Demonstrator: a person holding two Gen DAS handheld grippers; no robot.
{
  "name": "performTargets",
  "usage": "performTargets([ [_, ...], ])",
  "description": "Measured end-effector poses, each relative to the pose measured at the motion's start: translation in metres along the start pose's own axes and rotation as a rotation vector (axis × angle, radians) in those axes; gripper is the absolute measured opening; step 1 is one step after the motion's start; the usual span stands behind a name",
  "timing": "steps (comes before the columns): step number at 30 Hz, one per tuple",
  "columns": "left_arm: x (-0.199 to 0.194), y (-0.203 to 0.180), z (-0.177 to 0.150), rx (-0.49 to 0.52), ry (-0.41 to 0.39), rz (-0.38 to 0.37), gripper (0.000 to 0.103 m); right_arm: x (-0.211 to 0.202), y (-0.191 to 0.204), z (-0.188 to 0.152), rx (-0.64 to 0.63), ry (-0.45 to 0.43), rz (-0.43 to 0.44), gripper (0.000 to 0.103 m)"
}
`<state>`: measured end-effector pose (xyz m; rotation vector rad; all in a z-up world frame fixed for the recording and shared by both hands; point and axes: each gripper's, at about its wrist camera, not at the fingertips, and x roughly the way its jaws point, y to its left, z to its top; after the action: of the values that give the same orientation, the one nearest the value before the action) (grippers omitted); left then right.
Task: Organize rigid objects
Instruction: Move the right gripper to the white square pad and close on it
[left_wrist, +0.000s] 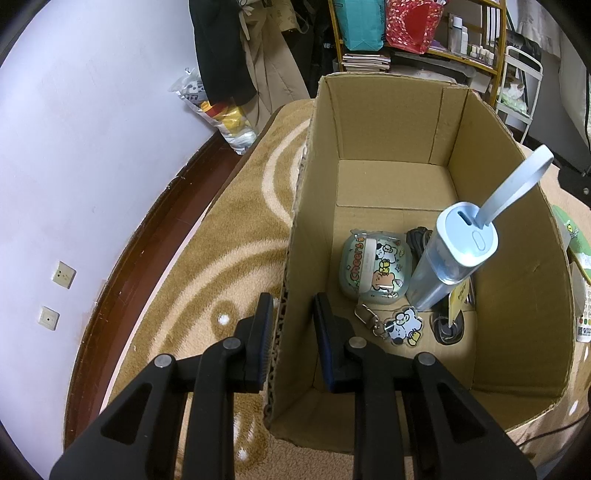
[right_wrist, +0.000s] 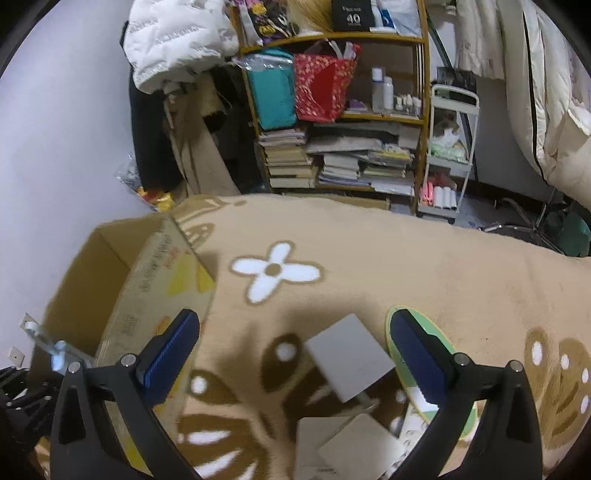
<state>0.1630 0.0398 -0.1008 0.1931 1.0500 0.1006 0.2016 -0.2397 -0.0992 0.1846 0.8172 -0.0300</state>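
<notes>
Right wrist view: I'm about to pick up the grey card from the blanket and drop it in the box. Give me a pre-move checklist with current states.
1. Right tool open: ok, jaws wide apart and empty.
2. Grey card between the jaws: ok, lies flat on the blanket.
3. Card free of neighbours: not ok, papers and a green disc crowd it.
4. Left tool steadying the box: cannot tell, its jaws straddle the wall but look open.
5. Room in the box: ok, far floor bare.
6. Bottle stable: cannot tell, it leans.
</notes>
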Motion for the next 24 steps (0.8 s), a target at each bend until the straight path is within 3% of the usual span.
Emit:
performTargets([
  [7,0.001,-0.001,0.001,0.008,-0.004,0.007,0.022,0.022,-0.022,-0.007,0.069,0.059,0.018,0.103],
  [12,0.000,-0.003,0.001,0.011,-0.005,0.012,0.022,0.037,-0.028,-0.012,0.056,0.109,-0.017,0.103],
  [19,0.000,-0.003,0.000,0.014,-0.005,0.013,0.022,0.058,-0.035,-0.016,0.078,0.188,-0.028,0.085],
  [24,0.001,-0.003,0.000,0.016,-0.004,0.016,0.022,0.060,-0.037,-0.018,0.090,0.189,-0.021,0.081],
])
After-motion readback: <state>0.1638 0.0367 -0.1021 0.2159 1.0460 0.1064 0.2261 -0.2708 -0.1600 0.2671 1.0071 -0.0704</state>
